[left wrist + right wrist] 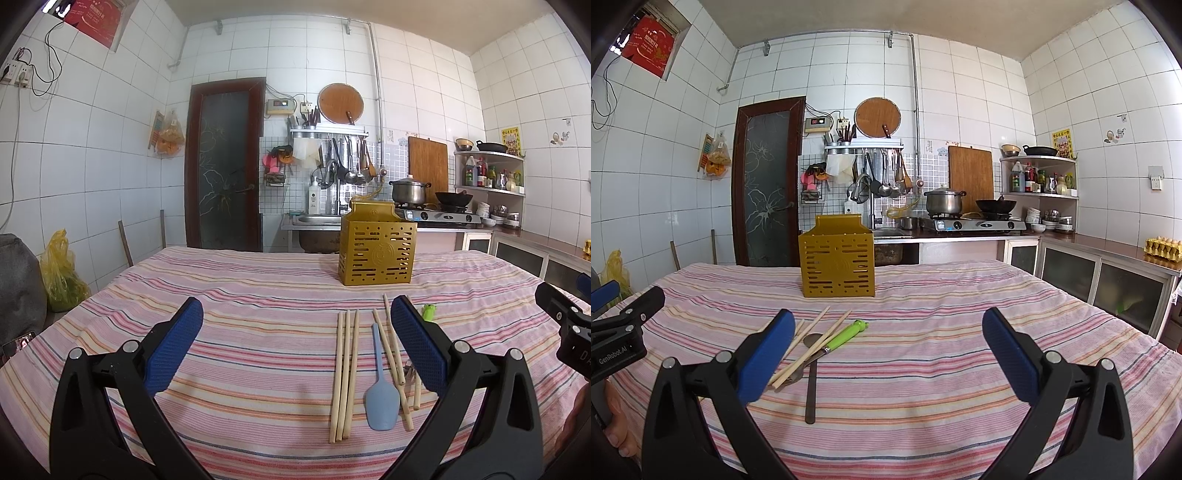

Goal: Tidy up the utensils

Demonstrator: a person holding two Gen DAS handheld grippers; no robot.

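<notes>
Utensils lie loose on the striped tablecloth (240,350), toward the near edge of the table, w/ the gold perforated holder (377,251) standing upright further back, nearer the far edge. My left gripper (295,341) hangs above the cloth w/ jaws spread wide, nothing between the blue pads (173,347). My right gripper (888,343) is the same: jaws wide apart, empty, over bare cloth.

From the left wrist view: three chopsticks (345,373) lie side by side, touching, pointing toward the holder. Just right of them sits a light blue spatula (380,391), blade toward me. More chopsticks (393,369) cross beside the spatula, partly hidden behind my right-hand pad. A green handle (429,311) peeks out past that pad.

From the right wrist view: the green-handled tool (846,334) lies diagonally, its metal end under crossed chopsticks (812,347). A dark spoon (811,376) lies handle toward me, bowl under the sticks. Can't tell what the metal end of the green tool is.

Holder looks empty from the front, but its inside isn't visible.
</notes>
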